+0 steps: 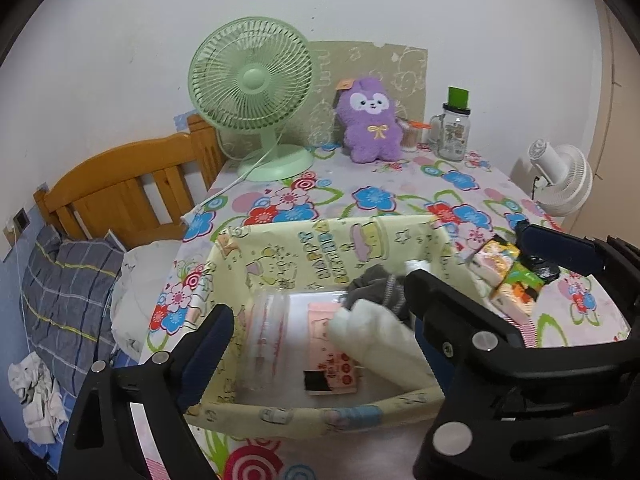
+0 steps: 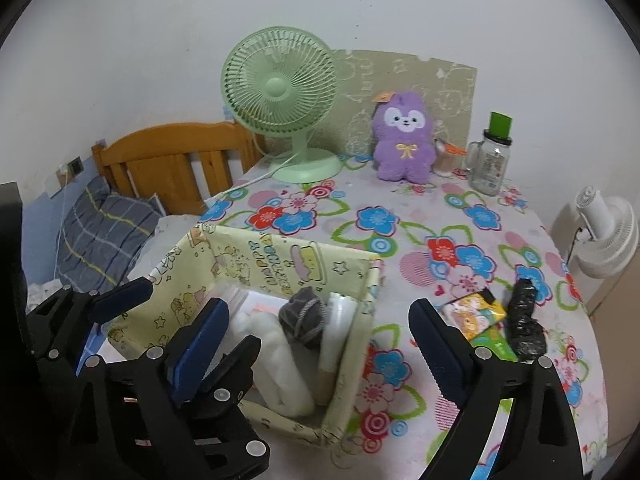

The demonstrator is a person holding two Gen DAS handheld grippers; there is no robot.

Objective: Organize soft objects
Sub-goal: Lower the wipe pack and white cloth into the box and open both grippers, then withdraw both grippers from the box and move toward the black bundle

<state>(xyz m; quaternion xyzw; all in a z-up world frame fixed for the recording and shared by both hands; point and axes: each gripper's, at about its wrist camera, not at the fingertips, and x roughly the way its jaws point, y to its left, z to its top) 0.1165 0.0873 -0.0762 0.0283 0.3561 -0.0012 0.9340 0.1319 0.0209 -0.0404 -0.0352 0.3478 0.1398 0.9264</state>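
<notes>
Hovering both grippers over the pale yellow, cartoon-printed fabric storage box on the flower-patterned bench, you have the left gripper and the right gripper with fingers spread wide and nothing between them. The white rolled soft cloth lies inside the box, so this deposit step looks finished. It rests beside a grey balled sock and a white tube-shaped roll, on top of flat pink and clear packets. In the left wrist view the white roll's long axis runs diagonally, from mid-box down toward the box's near right corner; in the right wrist view it runs from the middle toward the near wall.

The next move likely calls for reaching right to what remains outside: the colourful printed soft packet and the crumpled black plastic bundle, lying side by side on the bench, both elongated roughly front to back. The purple plush toy stands upright at the far edge.
</notes>
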